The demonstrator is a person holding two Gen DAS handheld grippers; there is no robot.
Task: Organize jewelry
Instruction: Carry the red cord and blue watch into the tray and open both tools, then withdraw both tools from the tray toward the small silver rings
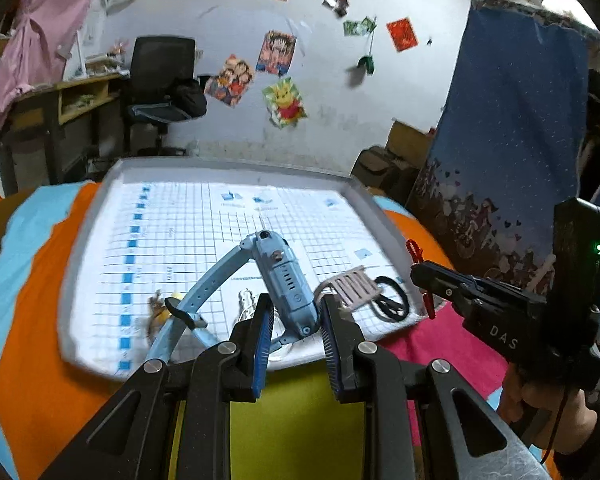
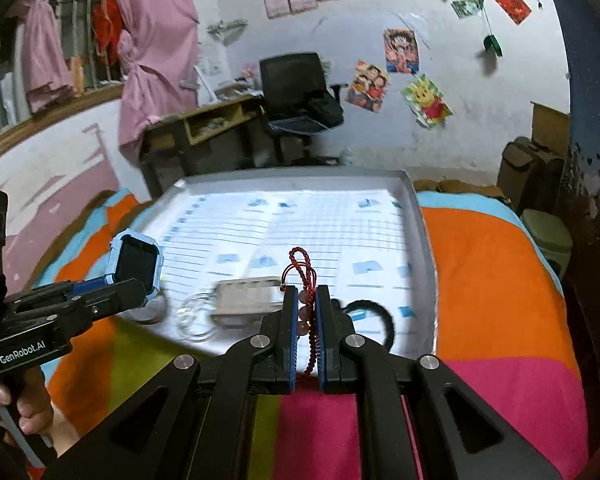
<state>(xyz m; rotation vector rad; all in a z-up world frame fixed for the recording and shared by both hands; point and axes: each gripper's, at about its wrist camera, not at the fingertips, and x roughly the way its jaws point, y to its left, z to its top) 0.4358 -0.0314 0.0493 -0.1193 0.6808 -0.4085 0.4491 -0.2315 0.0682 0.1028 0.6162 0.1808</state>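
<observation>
My left gripper is shut on a light blue smartwatch, held above the near edge of a white tray lined with grid paper. The watch strap hangs down to the left. In the right wrist view the same watch shows its black screen at the left gripper's tip. My right gripper is shut on a red-corded bead bracelet. Its red loop sticks up above the fingers. In the left wrist view the right gripper sits at the tray's right corner.
In the tray lie a pale ribbed hair clip, a black hair tie, a clear ring, a silver piece and a yellow-brown trinket. A colourful blanket lies underneath. A blue board stands on the right.
</observation>
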